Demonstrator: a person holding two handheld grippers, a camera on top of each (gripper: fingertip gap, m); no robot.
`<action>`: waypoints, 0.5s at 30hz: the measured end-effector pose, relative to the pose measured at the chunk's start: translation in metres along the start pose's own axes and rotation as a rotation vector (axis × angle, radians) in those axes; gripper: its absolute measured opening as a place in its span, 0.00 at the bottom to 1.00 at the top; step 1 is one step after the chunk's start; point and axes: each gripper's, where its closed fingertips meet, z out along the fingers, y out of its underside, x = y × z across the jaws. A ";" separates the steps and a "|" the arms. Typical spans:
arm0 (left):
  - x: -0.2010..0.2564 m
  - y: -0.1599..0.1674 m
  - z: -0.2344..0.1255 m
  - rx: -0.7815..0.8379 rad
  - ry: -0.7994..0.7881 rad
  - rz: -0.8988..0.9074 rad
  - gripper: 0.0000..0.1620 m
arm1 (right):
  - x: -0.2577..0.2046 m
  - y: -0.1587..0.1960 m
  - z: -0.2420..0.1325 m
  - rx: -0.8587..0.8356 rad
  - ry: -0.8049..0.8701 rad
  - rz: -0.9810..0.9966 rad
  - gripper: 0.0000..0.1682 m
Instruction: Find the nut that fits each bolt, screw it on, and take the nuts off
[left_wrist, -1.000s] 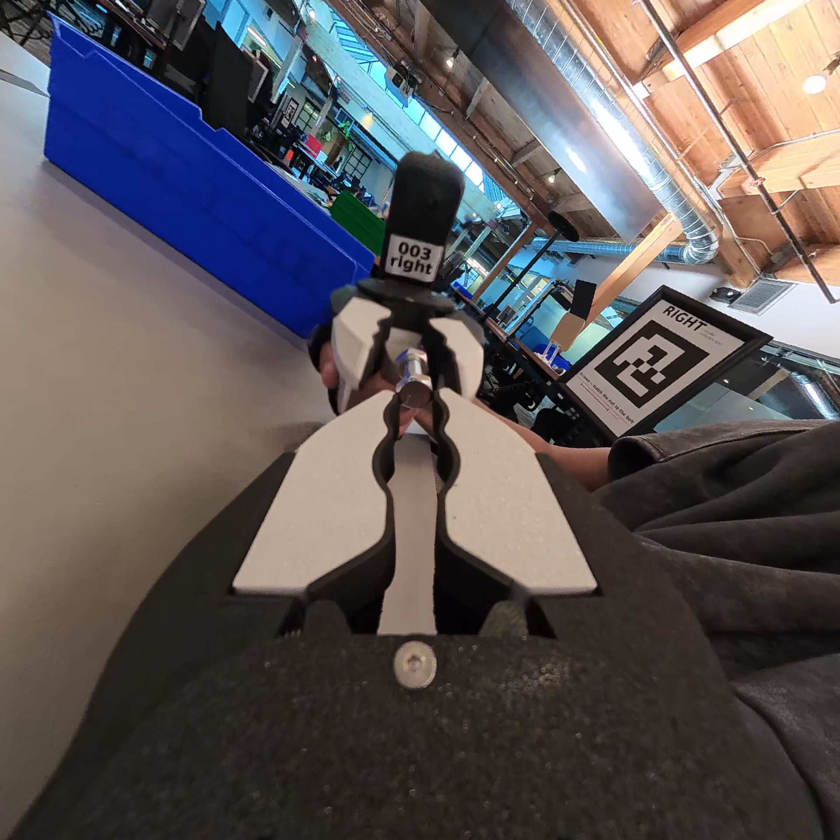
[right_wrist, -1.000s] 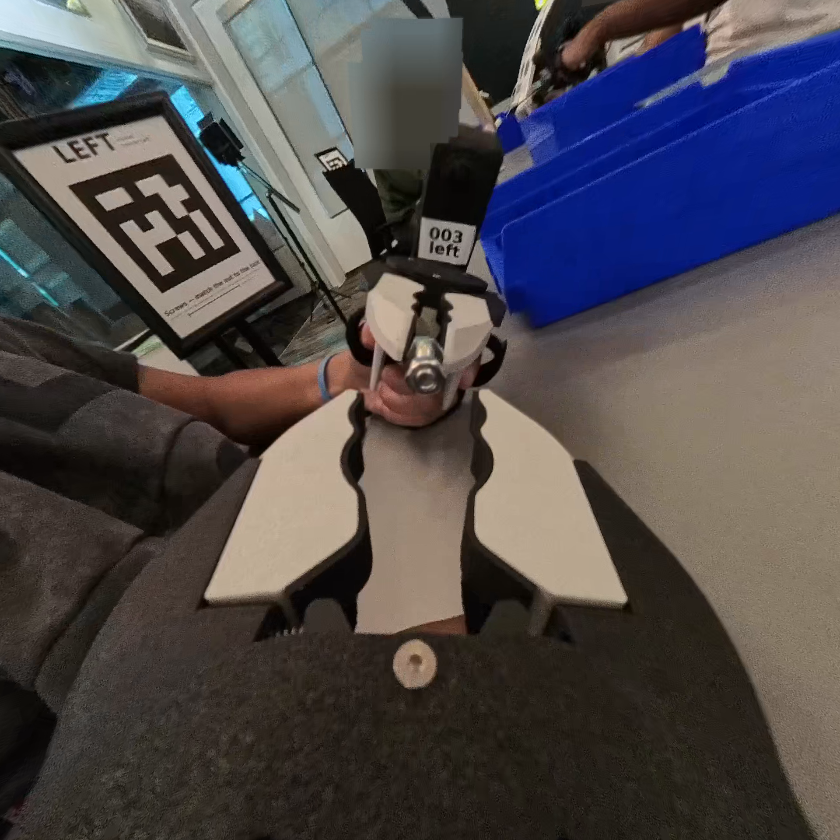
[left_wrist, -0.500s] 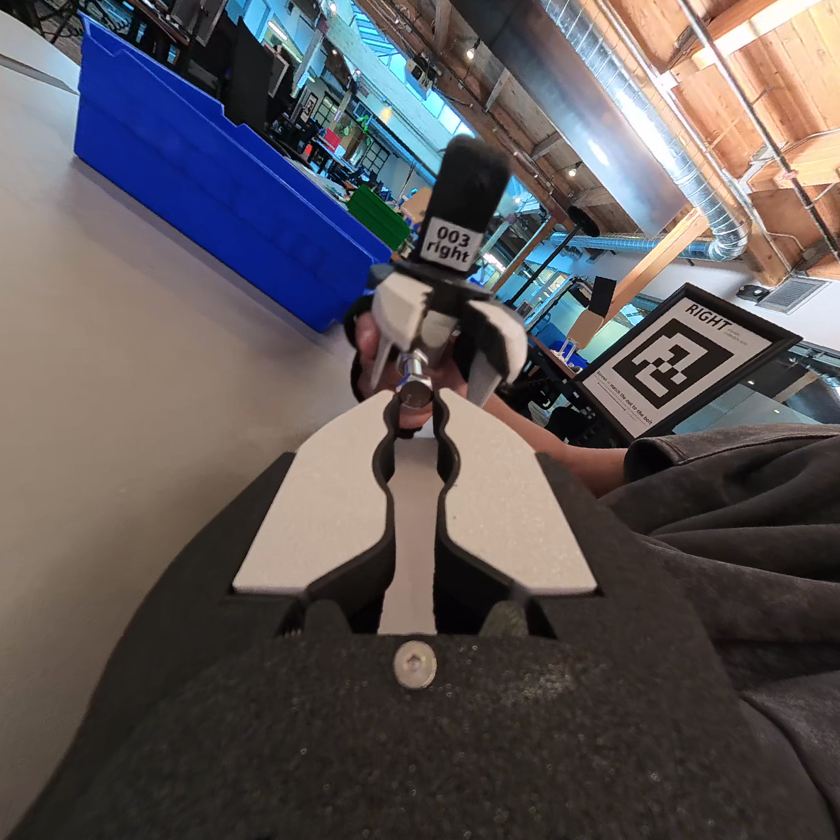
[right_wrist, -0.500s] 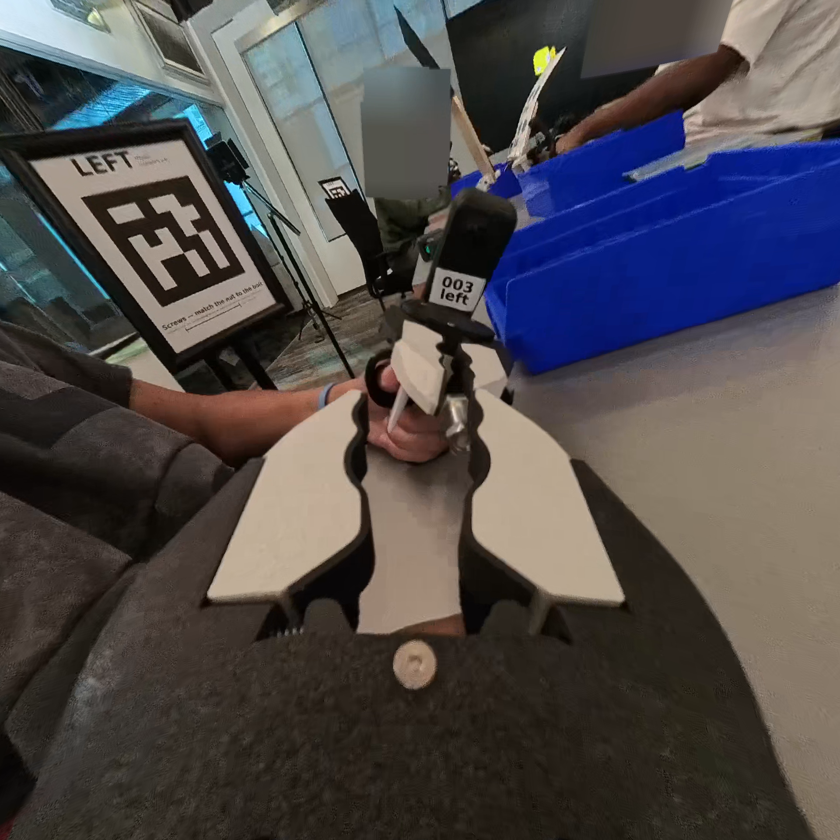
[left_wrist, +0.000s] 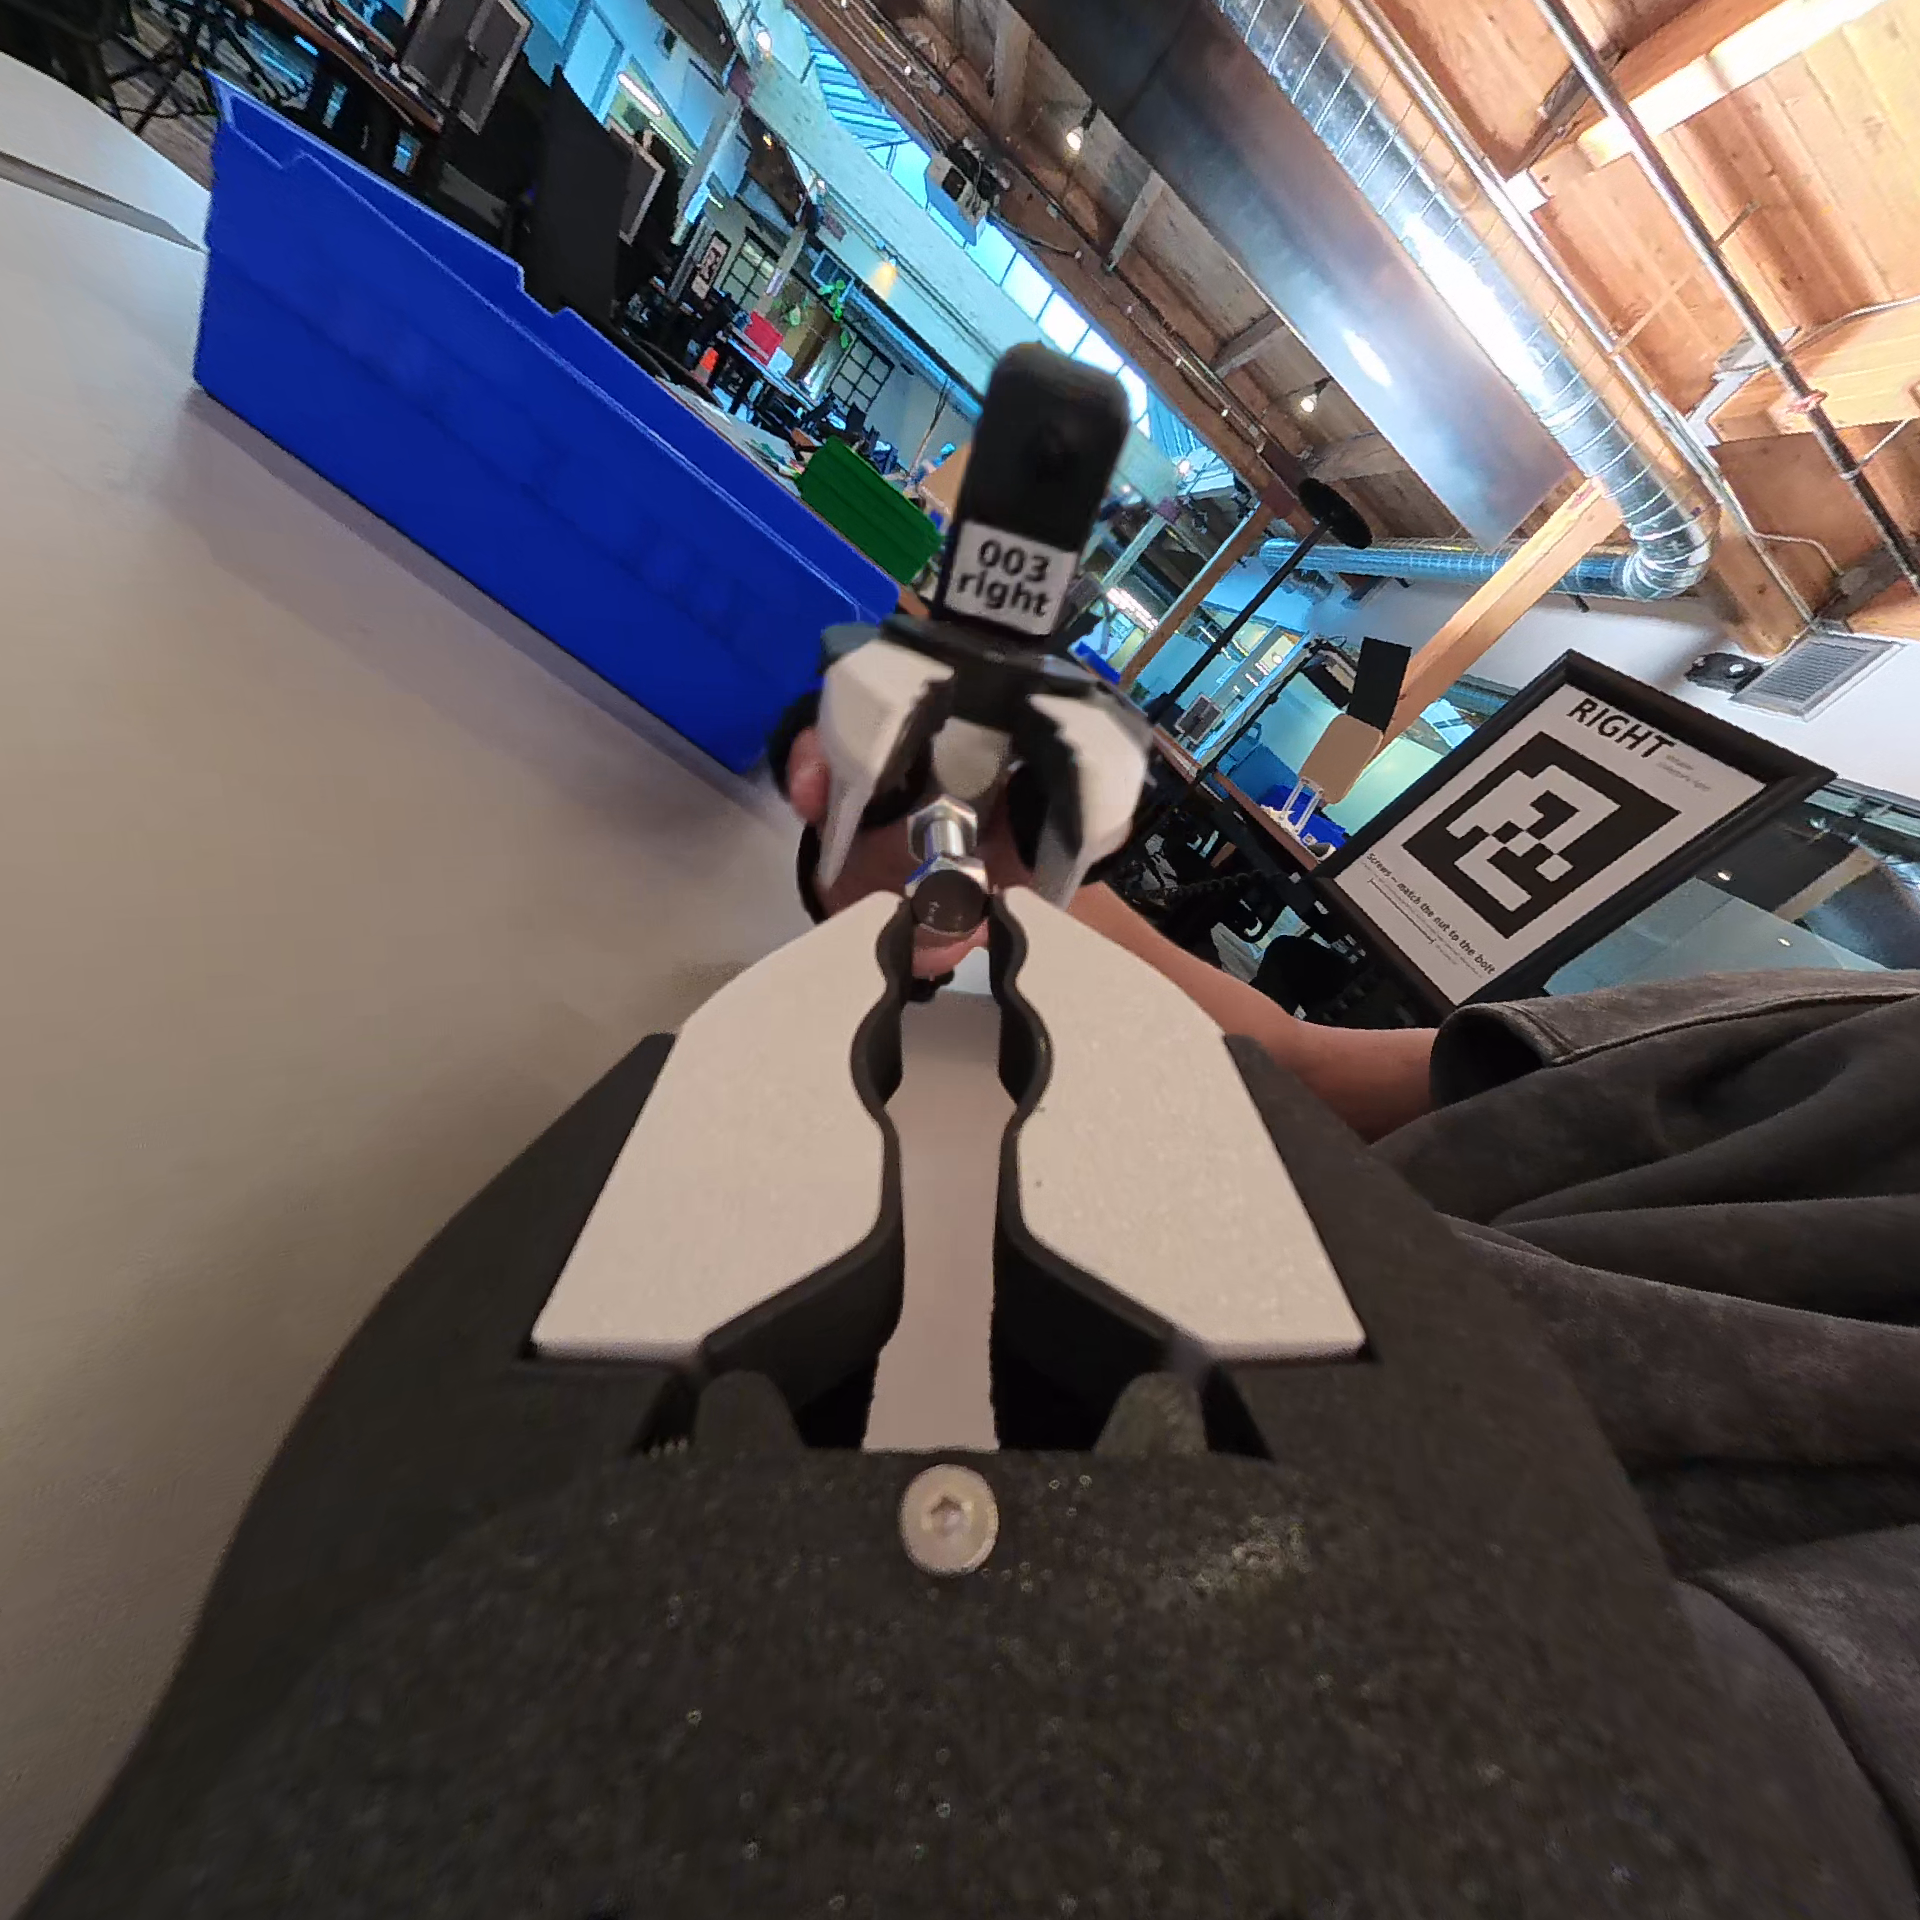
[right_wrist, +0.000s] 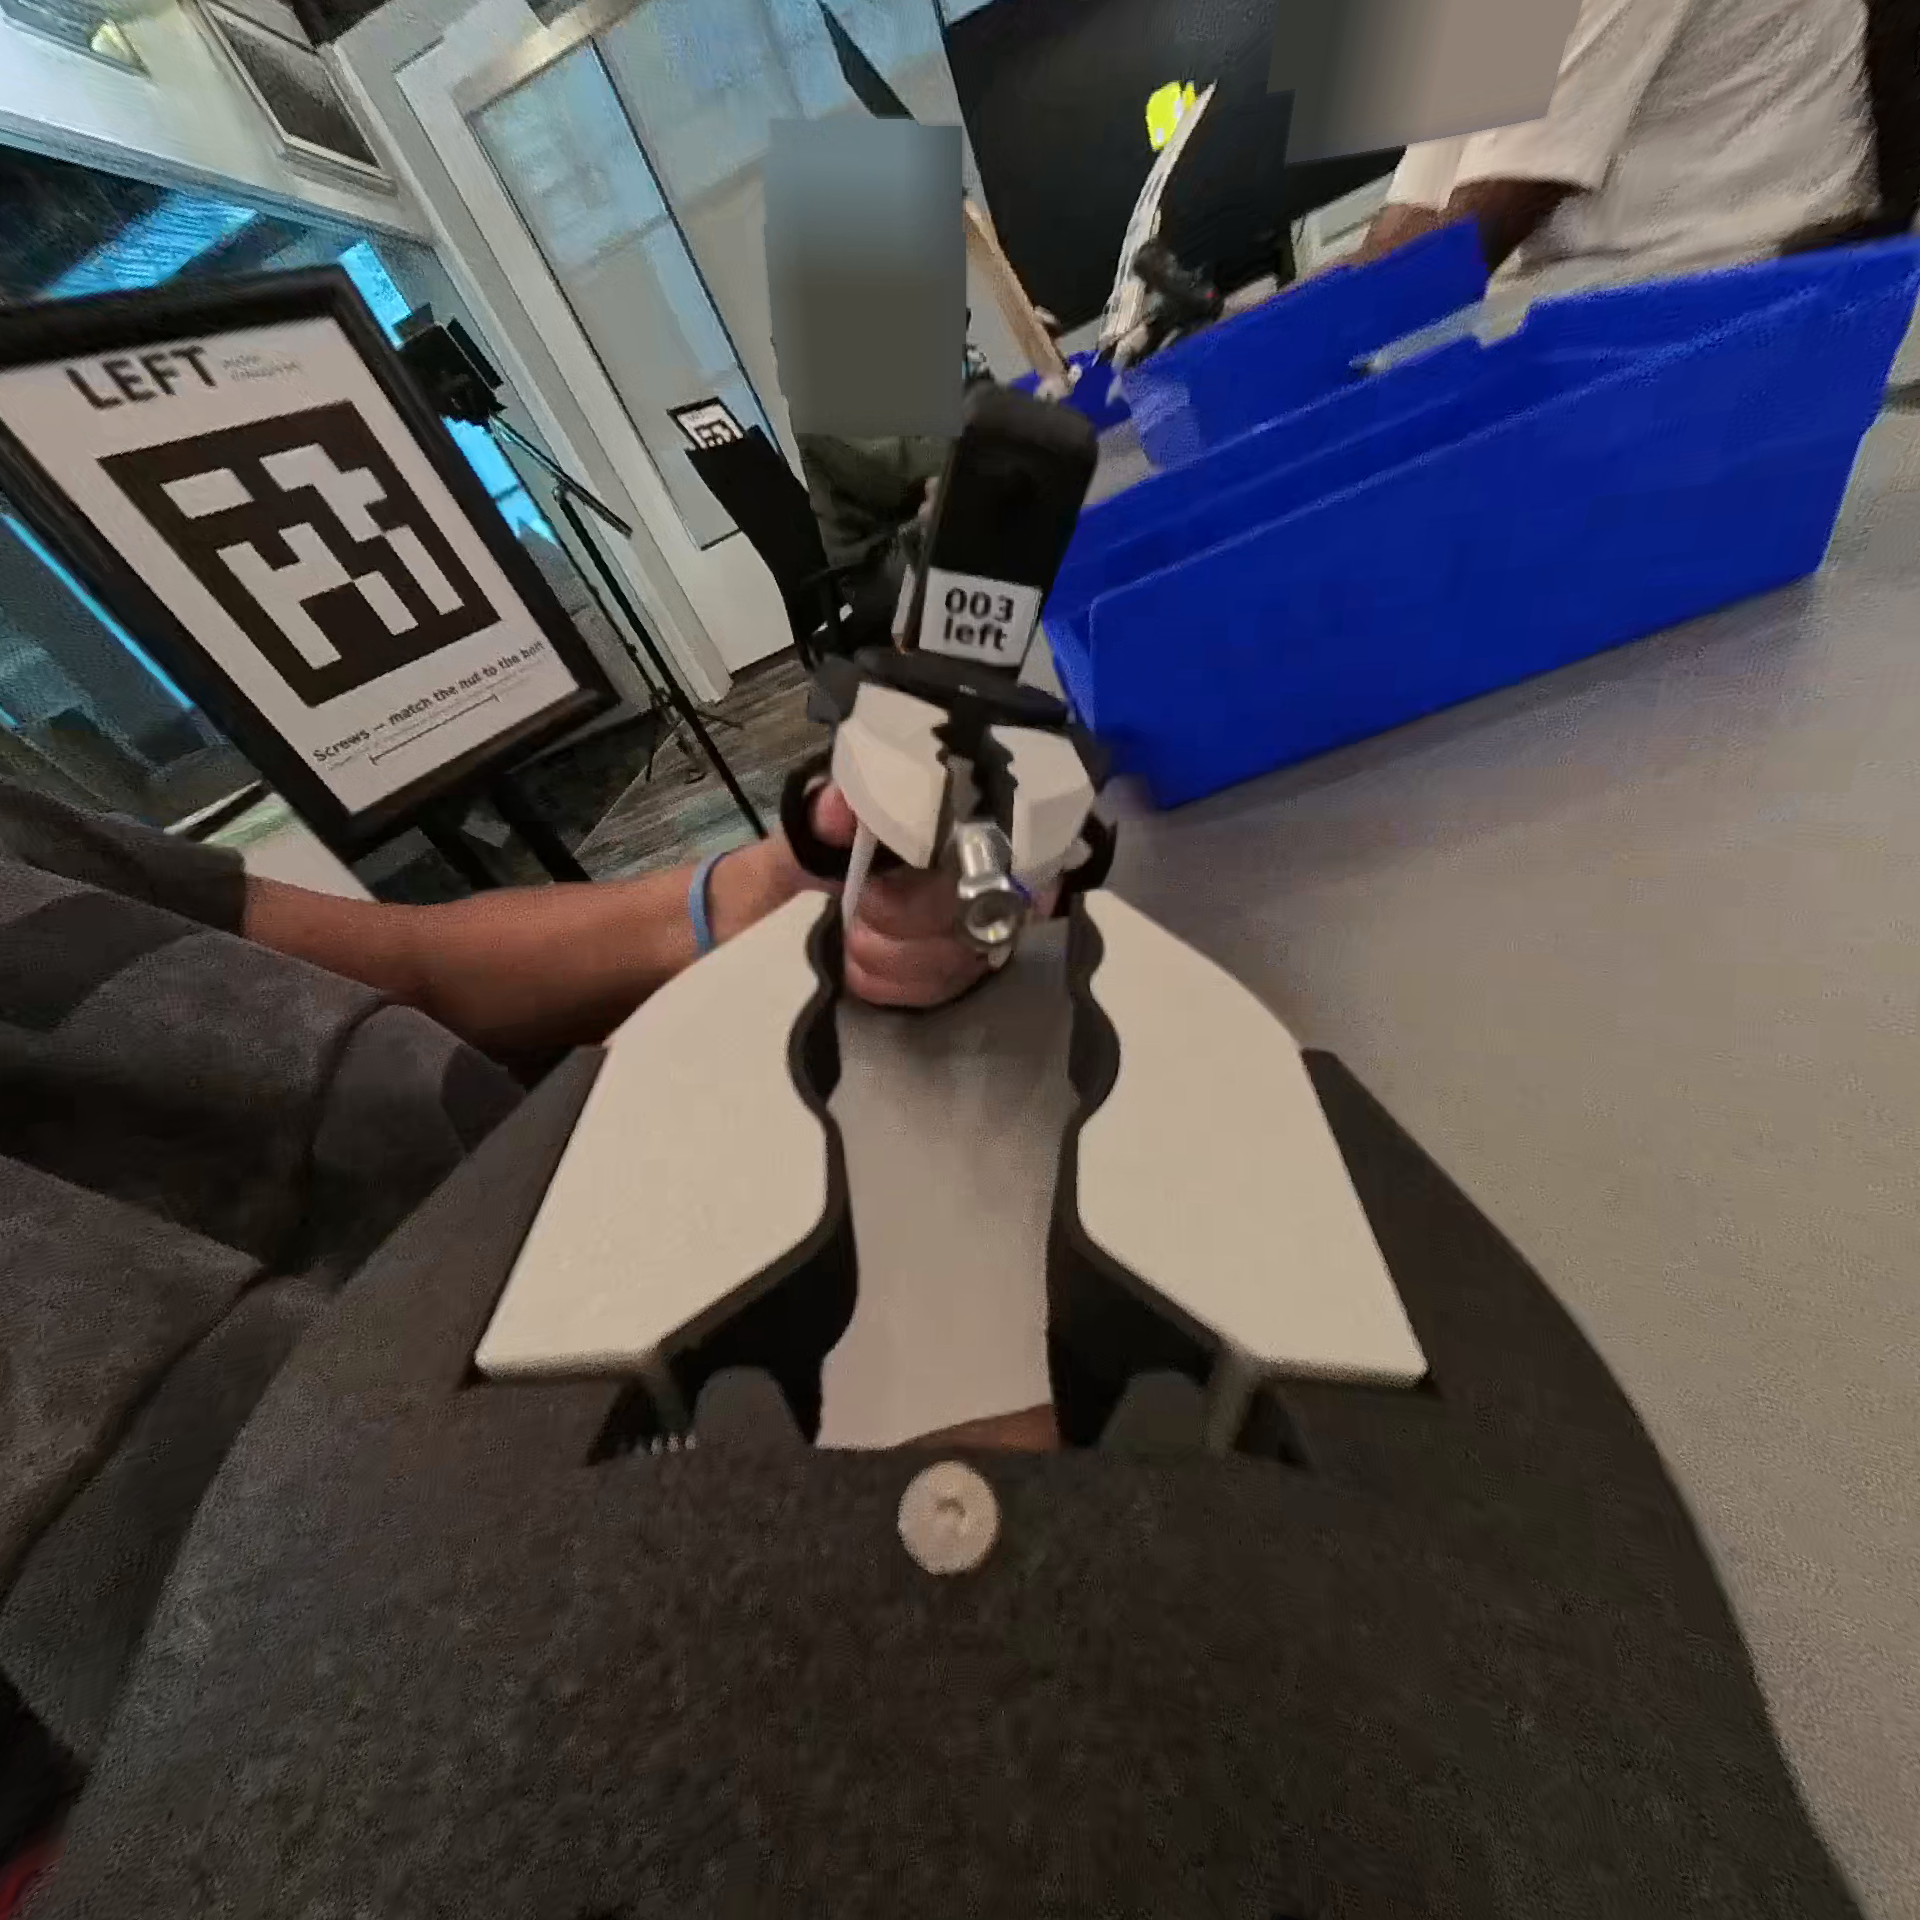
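Open workshop with timber ceiling and ductwork; grey desk (left_wrist: 260, 831) underneath, blue bin (left_wrist: 499, 468) at 10 o'clock in the left wrist view and at 2 o'clock in the right wrist view, a framed black-and-white marker sign (left_wrist: 1538, 831) at 3 o'clock in the left wrist view. Nearer in, left gripper (left_wrist: 948, 925) pinched tight on the head of a silver bolt (left_wrist: 948, 906), held clear above the desk, shank pointing away toward the right gripper (left_wrist: 971, 800) at 12 o'clock. Partway along that shank, a silver nut (left_wrist: 938, 834), seated on the thread, short of the head. From the right wrist view: right gripper's own fingers (right_wrist: 1174, 1143) spread wide with nothing between them, just short of the bolt tip, touching neither bolt nor nut; left gripper (right_wrist: 961, 821) facing it at 12 o'clock with the bolt jutting out toward 5 o'clock. By the look of it, matching done for this pair and threading under way, caught between twists; impossible to say from this alone whether winding on or backing off. Left to do, most likely: re-grip the nut, finish the turns, take it off, then go on to further pairs. No other bolts or nuts in view; bin contents hidden behind its wall.
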 end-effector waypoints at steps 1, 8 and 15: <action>0.000 0.000 0.000 -0.002 -0.001 -0.001 0.08 | -0.001 0.008 0.002 -0.030 -0.021 0.030 0.25; 0.000 0.001 -0.001 -0.011 0.008 -0.002 0.08 | -0.010 -0.022 0.000 0.076 -0.031 -0.027 0.25; 0.000 0.001 -0.001 -0.007 0.007 -0.002 0.08 | 0.006 0.020 0.007 -0.069 -0.005 0.076 0.24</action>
